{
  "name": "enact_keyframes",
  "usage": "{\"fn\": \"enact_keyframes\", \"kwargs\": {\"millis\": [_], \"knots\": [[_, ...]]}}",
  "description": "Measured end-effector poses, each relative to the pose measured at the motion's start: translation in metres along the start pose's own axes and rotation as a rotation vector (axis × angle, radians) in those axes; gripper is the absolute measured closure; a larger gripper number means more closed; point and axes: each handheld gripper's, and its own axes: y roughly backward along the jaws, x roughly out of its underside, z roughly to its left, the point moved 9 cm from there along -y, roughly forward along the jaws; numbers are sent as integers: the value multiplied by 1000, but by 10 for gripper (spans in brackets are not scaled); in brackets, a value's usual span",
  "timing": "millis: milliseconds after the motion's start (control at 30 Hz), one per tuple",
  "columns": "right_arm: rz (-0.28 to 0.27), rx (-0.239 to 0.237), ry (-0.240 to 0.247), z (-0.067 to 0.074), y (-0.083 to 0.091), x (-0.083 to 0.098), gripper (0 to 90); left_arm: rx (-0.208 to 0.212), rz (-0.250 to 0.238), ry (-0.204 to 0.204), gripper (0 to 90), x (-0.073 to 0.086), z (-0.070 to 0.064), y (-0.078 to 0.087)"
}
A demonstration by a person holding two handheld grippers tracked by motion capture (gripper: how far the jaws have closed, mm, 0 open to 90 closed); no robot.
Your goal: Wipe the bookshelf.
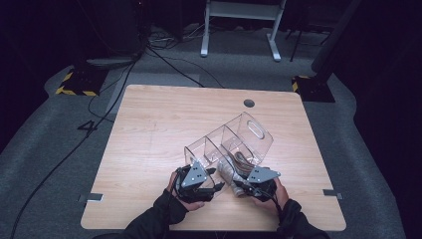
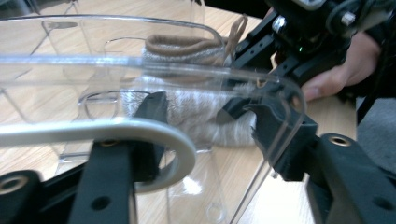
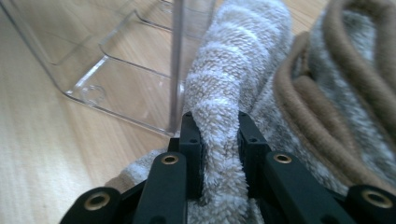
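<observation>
The grey sock (image 3: pixel 224 154) was pinched between the jaws of the right gripper (image 3: pixel 219 140) at the mouth of the clear organizer (image 1: pixel 234 142), probably to be pushed inside. The organizer's wall was straddled, half-open, by the left gripper (image 2: pixel 205 121) for steadiness.

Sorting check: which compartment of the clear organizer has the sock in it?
The end compartment nearest the right gripper holds the grey sock; the clear organizer's other compartments look empty.
</observation>
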Motion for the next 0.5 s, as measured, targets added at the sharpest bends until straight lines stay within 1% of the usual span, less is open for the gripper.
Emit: {"fn": "enact_keyframes", "kwargs": {"millis": [67, 133, 233, 300, 333, 367, 400, 467, 500], "knots": [[3, 14, -12, -3, 1, 2, 766, 6, -4, 8, 395, 0, 0, 2], [10, 35, -18, -8, 2, 3, 764, 2, -3, 3, 361, 1, -1, 5], [14, 57, -33, -14, 5, 5, 762, -8, -2, -11, 340, 1, -4, 10], [15, 64, -38, -16, 6, 6, 762, -14, -6, -9, 334, 1, -4, 14], [17, 71, -38, -18, 6, 7, 761, -7, -15, 3, 332, 1, -5, 17], [17, 78, -44, -19, 7, 7, 760, -11, -18, 3, 329, 1, -5, 20], [18, 82, -46, -20, 7, 7, 758, -14, -15, 5, 326, 1, -5, 21], [16, 92, -55, -23, 8, 8, 756, -6, -8, 14, 308, 3, -6, 25], [17, 100, -59, -25, 9, 8, 755, -11, -4, 11, 308, 4, -5, 26]]}}
